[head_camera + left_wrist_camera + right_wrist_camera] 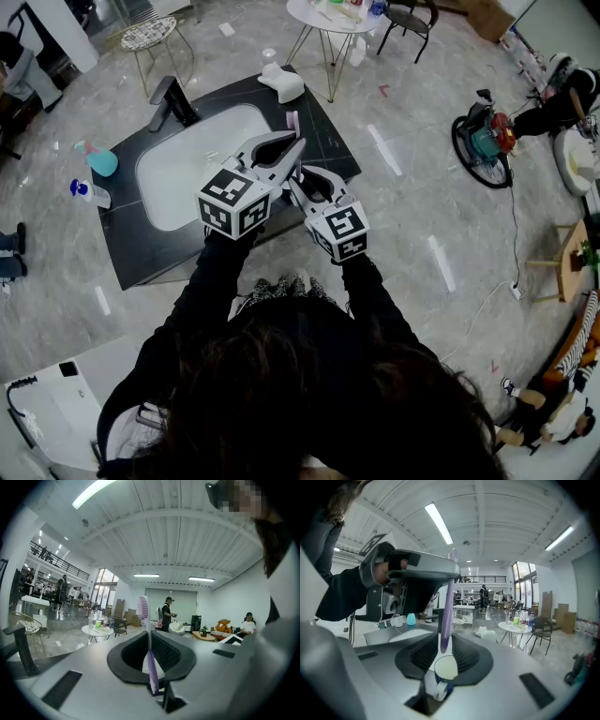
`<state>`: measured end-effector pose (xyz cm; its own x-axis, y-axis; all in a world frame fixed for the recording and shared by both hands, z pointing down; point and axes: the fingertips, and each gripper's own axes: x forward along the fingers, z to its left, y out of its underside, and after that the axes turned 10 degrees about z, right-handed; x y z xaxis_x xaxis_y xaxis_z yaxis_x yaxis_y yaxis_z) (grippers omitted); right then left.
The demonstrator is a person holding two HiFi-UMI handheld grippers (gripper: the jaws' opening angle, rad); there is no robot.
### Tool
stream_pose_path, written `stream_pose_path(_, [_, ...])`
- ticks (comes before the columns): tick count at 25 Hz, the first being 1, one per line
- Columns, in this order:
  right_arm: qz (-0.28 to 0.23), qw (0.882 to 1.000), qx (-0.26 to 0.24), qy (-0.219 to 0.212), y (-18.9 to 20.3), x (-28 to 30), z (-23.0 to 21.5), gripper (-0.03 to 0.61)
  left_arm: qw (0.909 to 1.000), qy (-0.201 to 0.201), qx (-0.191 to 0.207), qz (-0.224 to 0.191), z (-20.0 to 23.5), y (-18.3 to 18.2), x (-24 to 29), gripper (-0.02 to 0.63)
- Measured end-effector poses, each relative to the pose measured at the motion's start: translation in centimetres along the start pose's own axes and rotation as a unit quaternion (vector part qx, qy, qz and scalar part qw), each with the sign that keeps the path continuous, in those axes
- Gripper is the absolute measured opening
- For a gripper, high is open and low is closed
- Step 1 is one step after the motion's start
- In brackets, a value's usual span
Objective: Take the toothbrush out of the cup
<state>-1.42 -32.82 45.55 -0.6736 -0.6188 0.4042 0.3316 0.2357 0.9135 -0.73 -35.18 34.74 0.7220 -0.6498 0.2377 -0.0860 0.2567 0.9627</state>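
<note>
Step in hand: extraction. The left tongs are closed on the lower handle of the purple-handled plastic toothbrush with a pink-and-white head; the toothbrush stands upright between them, its head well above the tips. The right tongs are clamped on the small blue-and-white cup, which sits between their tips with its pale mouth turned toward their camera. In the right gripper view the toothbrush's lower end hangs just above the cup's mouth, directly over the right tongs; whether it has fully cleared the rim cannot be told. Both tongs are held aloft, close together, over the dark surface and its white basin.

Judged progress: nearly complete; only separation remains.

Next move calls for: a straight lift of the left tongs away from the right tongs, keeping the handle vertical so that the end does not catch the rim; hold the right tongs steady throughout; do not loosen either grip until the end is well apart from the cup.
</note>
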Motion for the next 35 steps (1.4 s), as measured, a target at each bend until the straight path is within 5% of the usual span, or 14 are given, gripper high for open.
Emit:
stream_pose_path(13, [0.002,1.000,0.014,0.014,0.3,-0.2,-0.8,0.055,0.9994,0.027,-0.003,-0.024,-0.4,0.0,0.2,0.029])
stream_pose_path(19, [-0.002,0.999,0.015,0.029,0.3,-0.3,-1.2,0.052,0.9976,0.041,0.033,-0.044,-1.1,0.4,0.1,0.032])
stream_pose_path(23, [-0.013,0.999,0.021,0.037,-0.1,-0.5,-1.8,0.052,0.9971,0.031,0.041,-0.056,-0.7,0.4,-0.3,0.119])
stream_pose_path(35, [-0.045,0.997,0.024,0.065,-1.7,-2.2,-3.8,0.052,0.9981,-0.036,0.041,-0.029,2.4,3.1,-1.8,0.123])
